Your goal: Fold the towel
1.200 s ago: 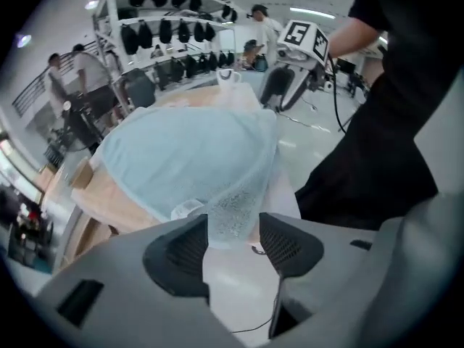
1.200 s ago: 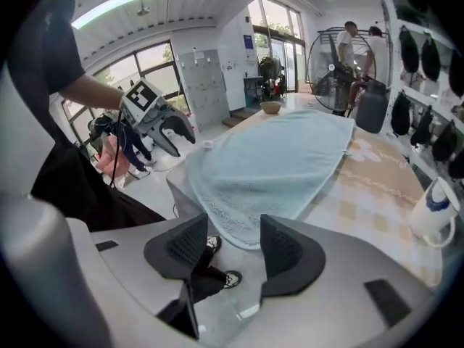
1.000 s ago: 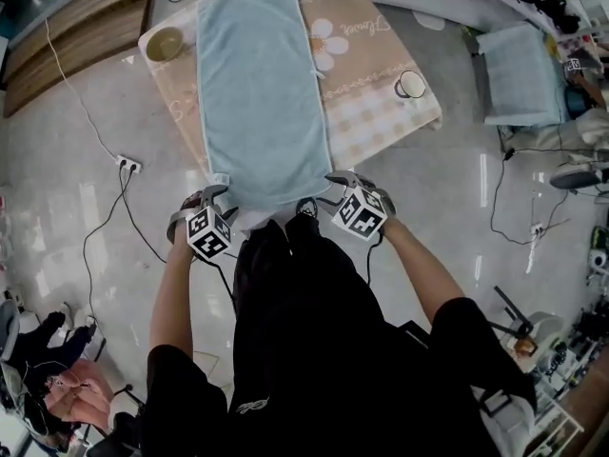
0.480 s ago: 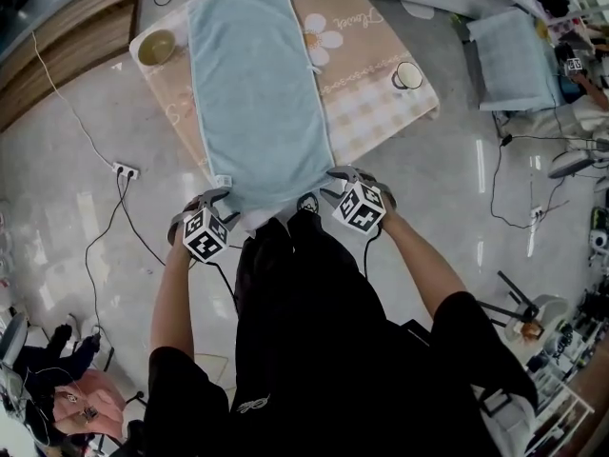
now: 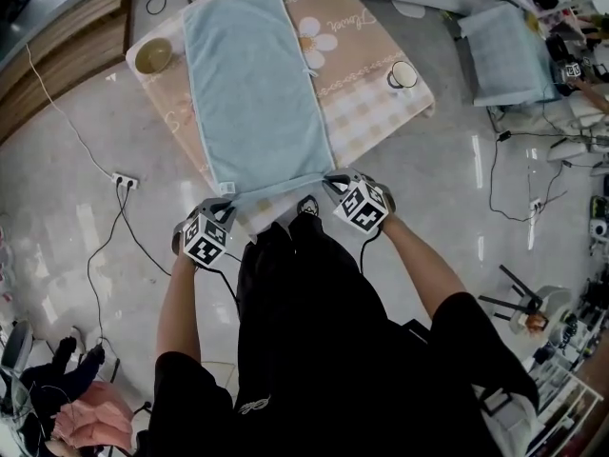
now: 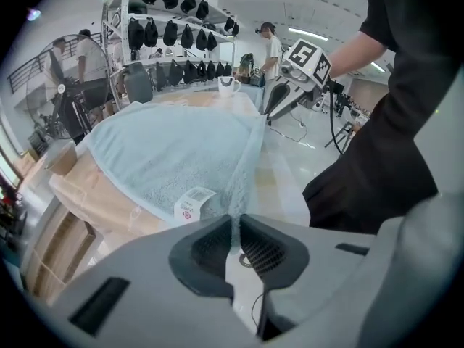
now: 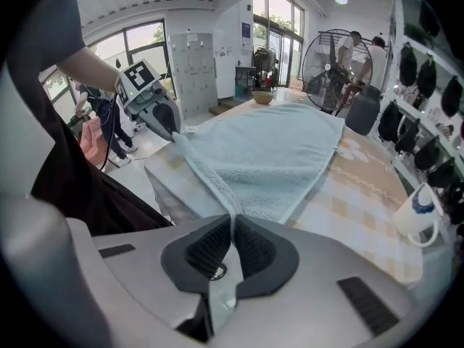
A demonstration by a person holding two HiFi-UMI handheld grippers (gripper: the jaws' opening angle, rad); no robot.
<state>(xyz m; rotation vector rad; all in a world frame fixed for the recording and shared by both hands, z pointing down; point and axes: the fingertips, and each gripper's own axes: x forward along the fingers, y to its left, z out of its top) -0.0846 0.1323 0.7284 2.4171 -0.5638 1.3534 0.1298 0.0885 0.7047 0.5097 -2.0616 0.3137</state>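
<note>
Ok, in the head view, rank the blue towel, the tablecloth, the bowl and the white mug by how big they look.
1. tablecloth: largest, though partly covered.
2. blue towel.
3. bowl and white mug: nearly alike. The bowl looks perhaps slightly wider, but it is too close to rank.

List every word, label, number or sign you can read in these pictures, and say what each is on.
No text reads clearly.
Tablecloth, cursive word beside the daisy: too blurred to read.
White tag on the towel: red mark and print, too small.
Mug: blue mark, unreadable.
Marker cubes: black-and-white square patterns, no letters.
</note>
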